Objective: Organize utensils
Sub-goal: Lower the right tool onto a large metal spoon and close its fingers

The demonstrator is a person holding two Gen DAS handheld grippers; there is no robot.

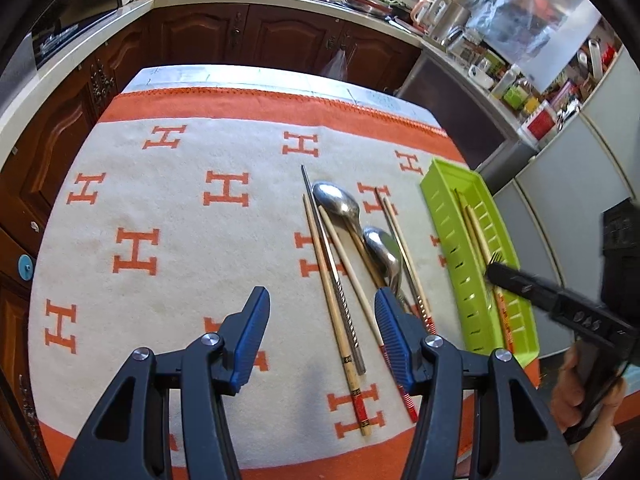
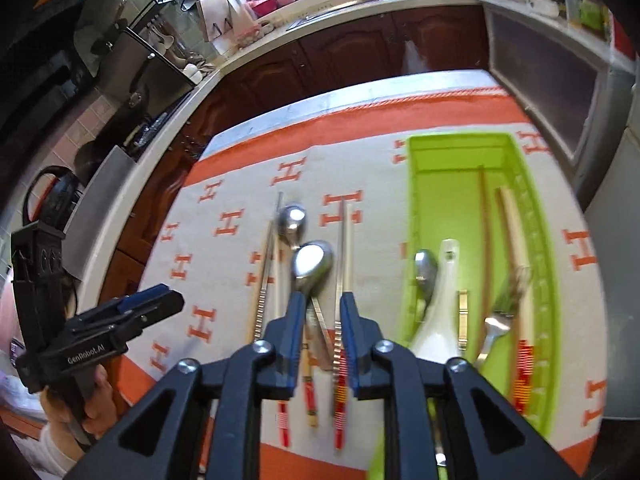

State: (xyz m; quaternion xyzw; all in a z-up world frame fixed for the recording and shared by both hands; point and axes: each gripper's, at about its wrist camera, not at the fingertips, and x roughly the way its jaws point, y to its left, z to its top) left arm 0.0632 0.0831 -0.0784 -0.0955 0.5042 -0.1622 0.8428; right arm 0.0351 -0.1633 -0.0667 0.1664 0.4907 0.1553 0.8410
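Right wrist view: nearest the lens, the right claw [image 2: 321,304] is seen a little parted with nothing gripped, its pads standing over the handles of the loose utensils. Just past it, two polished steel spoons [image 2: 312,264] are laid on the cream and orange patterned cloth [image 2: 224,248] of the table, among wooden and metal chopsticks [image 2: 344,248]. The spoons are judged stiff, light and slippery, so the narrow handle is the better place to be pinched; the thin chopsticks are likely to roll and are best taken mid-length. To the right, a lime green plastic tray [image 2: 448,148] is already filled with a white ceramic spoon [image 2: 440,312], a steel fork [image 2: 500,316] and more chopsticks. Left wrist view: the left claw [image 1: 322,300] is held about half open and empty, tilted downward above the cloth beside the pile.
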